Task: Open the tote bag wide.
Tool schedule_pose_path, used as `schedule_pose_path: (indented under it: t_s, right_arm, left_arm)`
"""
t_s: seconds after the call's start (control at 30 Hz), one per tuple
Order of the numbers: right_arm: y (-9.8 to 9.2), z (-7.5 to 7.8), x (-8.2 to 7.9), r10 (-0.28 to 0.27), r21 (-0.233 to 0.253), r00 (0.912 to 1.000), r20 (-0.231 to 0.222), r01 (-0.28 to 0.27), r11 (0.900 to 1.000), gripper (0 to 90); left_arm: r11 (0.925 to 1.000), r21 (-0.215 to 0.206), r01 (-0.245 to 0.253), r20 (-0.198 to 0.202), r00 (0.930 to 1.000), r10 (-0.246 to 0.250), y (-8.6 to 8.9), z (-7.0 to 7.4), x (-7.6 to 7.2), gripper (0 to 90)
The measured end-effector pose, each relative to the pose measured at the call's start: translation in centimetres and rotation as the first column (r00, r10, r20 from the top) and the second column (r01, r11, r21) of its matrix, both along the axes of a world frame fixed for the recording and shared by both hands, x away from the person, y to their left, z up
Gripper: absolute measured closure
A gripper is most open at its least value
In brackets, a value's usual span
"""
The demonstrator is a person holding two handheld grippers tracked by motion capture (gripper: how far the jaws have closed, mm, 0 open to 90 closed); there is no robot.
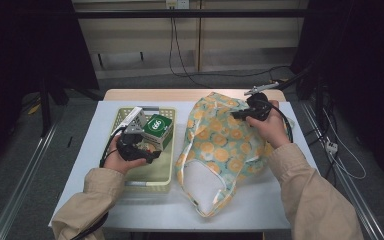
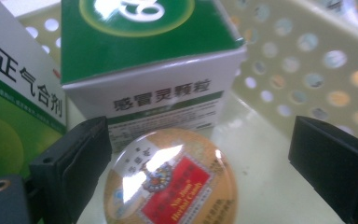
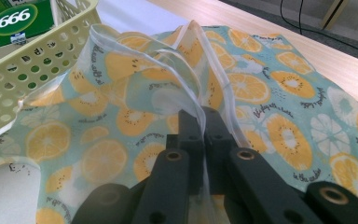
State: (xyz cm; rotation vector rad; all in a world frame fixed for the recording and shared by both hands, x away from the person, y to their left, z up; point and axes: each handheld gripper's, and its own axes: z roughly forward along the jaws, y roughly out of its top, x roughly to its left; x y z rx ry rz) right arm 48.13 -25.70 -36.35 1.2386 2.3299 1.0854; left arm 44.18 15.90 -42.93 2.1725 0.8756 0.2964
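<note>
Two boxes and the round tin (image 2: 170, 179) still sit in the basket (image 1: 167, 150) at the table's left edge; nothing looks bagged yet. The left gripper (image 2: 205, 154) gapes wide around the tin, while the right gripper (image 3: 204, 122) pinches the fruit-print bag (image 1: 230, 135) at its rim

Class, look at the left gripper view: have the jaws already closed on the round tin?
No. The left gripper has its jaws spread wide, with a clear gap between the right-hand jaw and the round tin in the basket.
</note>
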Motion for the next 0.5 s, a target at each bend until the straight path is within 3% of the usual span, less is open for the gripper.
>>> schedule_pose_path:
  t_s: [0.03,0.1,0.13,0.17,0.2,0.5]
  right_arm:
    - [0.03,-0.05,-0.01,0.001,-0.002,1.0000,0.000,-0.001,1.000,89.1]
    - [0.04,-0.12,-0.02,0.002,-0.003,1.0000,-0.003,-0.002,1.000,89.1]
    - [0.02,-0.15,-0.03,0.001,-0.002,1.0000,-0.003,-0.001,1.000,89.1]
    - [0.00,-0.16,-0.05,0.001,0.002,1.0000,-0.007,-0.001,1.000,89.1]
    - [-0.03,-0.17,-0.06,0.000,0.002,1.0000,-0.008,0.000,1.000,89.1]
    - [-0.01,-0.30,-0.05,0.004,-0.004,1.0000,-0.005,-0.004,1.000,89.1]
  left_arm:
    - [0.9997,0.023,-0.004,0.015,0.9999,0.004,0.04,-0.06,0.08,5.6]
    - [0.9995,0.027,-0.017,-0.001,0.9998,0.017,-0.12,-0.30,0.03,5.6]
    - [0.9995,0.031,0.000,-0.008,1.0000,0.000,-0.04,-0.36,0.13,5.7]
    - [0.9986,0.052,-0.013,0.002,0.9999,0.013,-0.12,-0.44,0.08,5.9]
    - [0.9987,0.051,-0.004,-0.014,0.9999,0.005,-0.11,-0.53,0.12,5.9]
    - [0.9947,0.103,-0.003,-0.035,0.9994,0.007,-0.33,-1.03,0.19,6.4]
